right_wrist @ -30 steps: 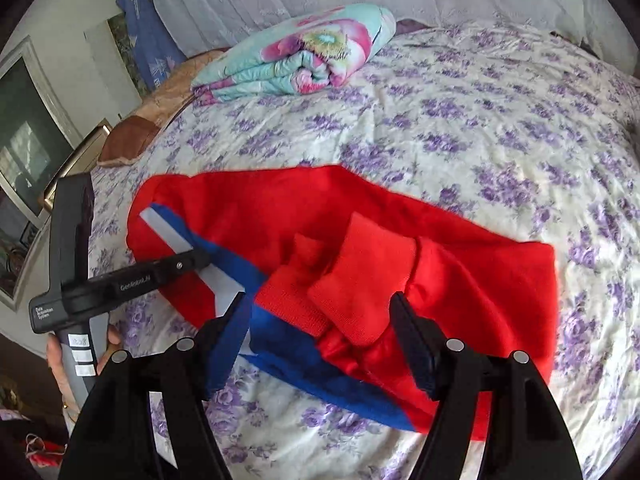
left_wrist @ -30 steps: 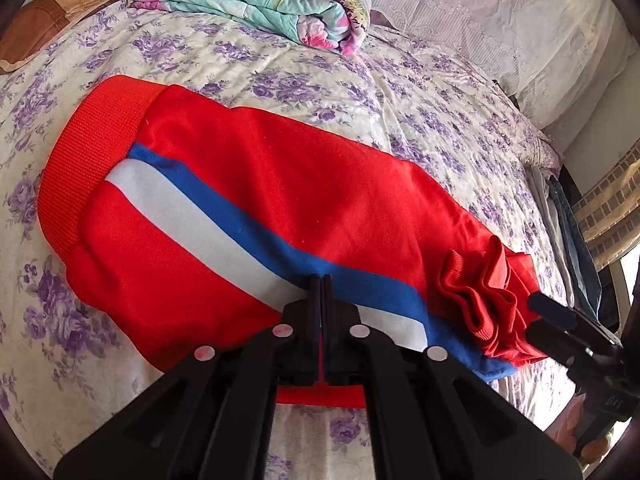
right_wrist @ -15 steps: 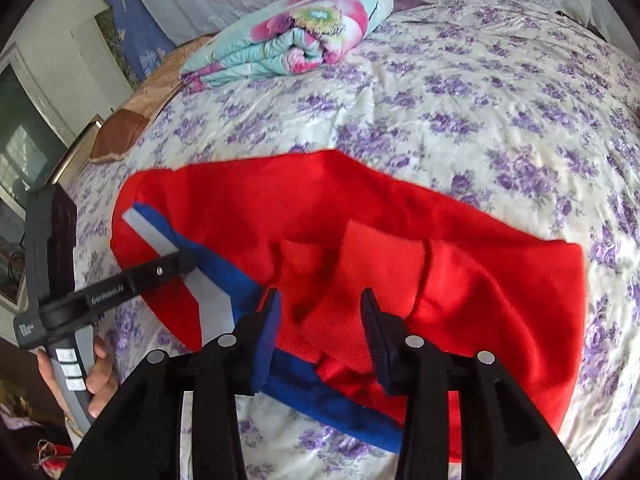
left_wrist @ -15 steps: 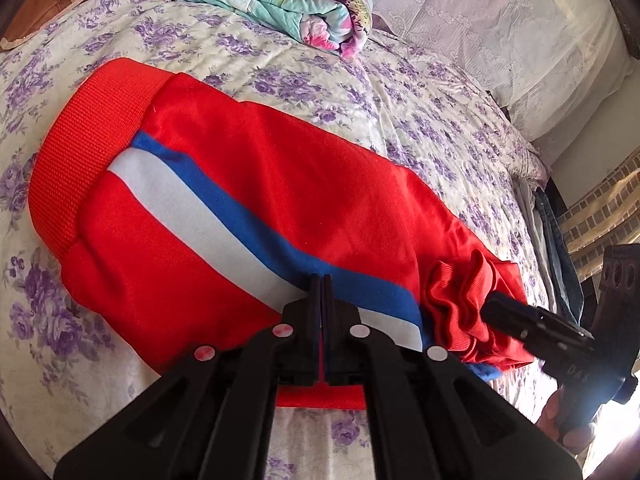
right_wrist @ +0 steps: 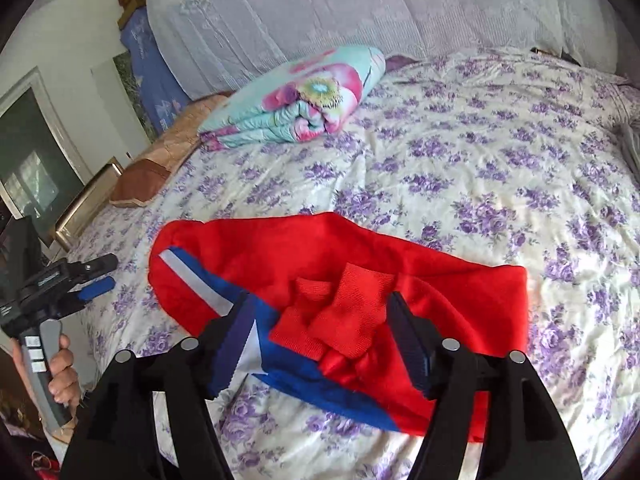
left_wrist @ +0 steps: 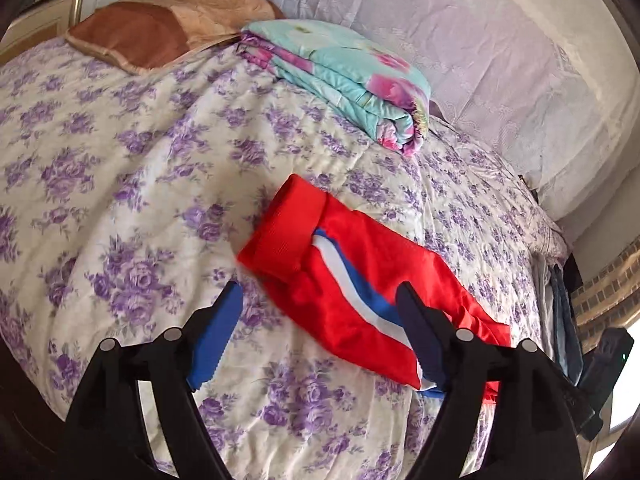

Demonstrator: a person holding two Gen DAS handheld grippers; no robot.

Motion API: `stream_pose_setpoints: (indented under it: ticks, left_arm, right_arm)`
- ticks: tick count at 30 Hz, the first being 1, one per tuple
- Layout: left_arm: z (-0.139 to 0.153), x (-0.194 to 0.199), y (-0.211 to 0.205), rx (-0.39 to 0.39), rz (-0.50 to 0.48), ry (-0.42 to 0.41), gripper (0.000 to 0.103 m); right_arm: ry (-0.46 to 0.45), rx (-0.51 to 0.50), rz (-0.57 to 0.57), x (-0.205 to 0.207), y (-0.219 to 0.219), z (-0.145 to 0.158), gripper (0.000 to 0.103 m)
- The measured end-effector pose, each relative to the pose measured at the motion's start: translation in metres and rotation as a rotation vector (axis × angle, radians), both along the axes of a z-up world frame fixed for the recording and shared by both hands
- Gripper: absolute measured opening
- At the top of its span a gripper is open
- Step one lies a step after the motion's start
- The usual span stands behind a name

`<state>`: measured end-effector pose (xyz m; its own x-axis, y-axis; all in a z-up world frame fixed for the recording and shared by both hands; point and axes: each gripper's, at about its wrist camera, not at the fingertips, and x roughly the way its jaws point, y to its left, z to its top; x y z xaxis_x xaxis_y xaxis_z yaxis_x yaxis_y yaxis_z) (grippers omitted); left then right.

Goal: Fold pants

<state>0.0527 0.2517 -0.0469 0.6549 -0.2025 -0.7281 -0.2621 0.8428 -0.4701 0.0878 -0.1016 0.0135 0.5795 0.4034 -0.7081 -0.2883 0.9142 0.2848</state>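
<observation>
Both tools are spread wide w/ nothing between the fingers. Left tool hangs above the bed, its right finger overlapping the near edge of the pants in view, its left finger over bare floral sheet. Can't tell if it touches cloth. Right tool sits over the other end of the pants, fingers either side of the bunched red cuffs, not closed on them.

Pants, red w/ a white and blue side stripe, lie folded into a short bundle on the bed, near its front edge. Ribbed waistband sits at the far-left end in the left wrist view; cuffs are piled on top at the opp. end. From the right wrist view the pants run across the frame, stripe toward the left, red panel flat to the right.

Left tool also shows at the left edge of the right wrist view, fingers apart, handle in the person's hand, just off the pants' stripe end.

Behind: folded floral quilt well apart from the pants, brown pillow beside it, lace curtain at the back.
</observation>
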Motion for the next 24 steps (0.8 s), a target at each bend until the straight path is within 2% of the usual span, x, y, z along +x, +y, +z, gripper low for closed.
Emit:
stream_pose_setpoints:
  ticks: [2, 6, 8, 10, 11, 13, 14, 15, 16, 17, 20, 22, 24]
  left_arm:
    - [-0.017, 0.003, 0.007, -0.069, 0.002, 0.043, 0.079]
    - [-0.051, 0.024, 0.008, -0.157, 0.037, 0.101, 0.079]
    - [-0.064, 0.041, 0.004, -0.166, 0.055, 0.12, 0.079]
    - [-0.077, 0.059, 0.001, -0.178, 0.061, 0.144, 0.087]
    - [-0.08, 0.067, -0.001, -0.187, 0.062, 0.131, 0.096]
    - [-0.077, 0.077, -0.006, -0.183, 0.056, 0.11, 0.093]
    - [-0.076, 0.079, -0.008, -0.193, 0.056, 0.118, 0.06]
    - [-0.074, 0.081, -0.009, -0.223, 0.027, 0.115, 0.016]
    - [-0.071, 0.082, -0.011, -0.254, -0.014, 0.093, 0.016]
    - [-0.065, 0.077, -0.013, -0.218, -0.007, 0.067, 0.015]
    - [-0.045, 0.061, -0.031, -0.041, -0.002, -0.004, 0.015]
    - [-0.033, 0.048, -0.043, 0.035, -0.013, -0.058, 0.015]
    - [-0.019, 0.035, -0.052, 0.073, -0.036, -0.111, 0.015]
  right_arm:
    - [-0.015, 0.007, -0.022, -0.016, -0.014, 0.004, 0.072]
    - [0.028, 0.018, -0.055, -0.038, -0.039, -0.004, 0.072]
    - [0.039, 0.013, -0.08, -0.049, -0.05, -0.011, 0.072]
    - [0.055, 0.017, -0.108, -0.058, -0.061, -0.018, 0.072]
    - [0.065, 0.022, -0.123, -0.061, -0.068, -0.021, 0.072]
    - [0.085, 0.029, -0.157, -0.065, -0.079, -0.028, 0.072]
    - [0.096, 0.032, -0.173, -0.066, -0.083, -0.03, 0.071]
    - [0.103, 0.036, -0.184, -0.067, -0.087, -0.033, 0.072]
    - [0.106, 0.038, -0.188, -0.067, -0.088, -0.035, 0.072]
    - [0.109, 0.036, -0.185, -0.066, -0.088, -0.037, 0.072]
    - [0.136, 0.041, -0.137, -0.059, -0.075, -0.043, 0.072]
    - [0.16, 0.059, -0.077, -0.046, -0.057, -0.045, 0.072]
    - [0.142, 0.068, 0.001, -0.033, -0.03, -0.042, 0.072]
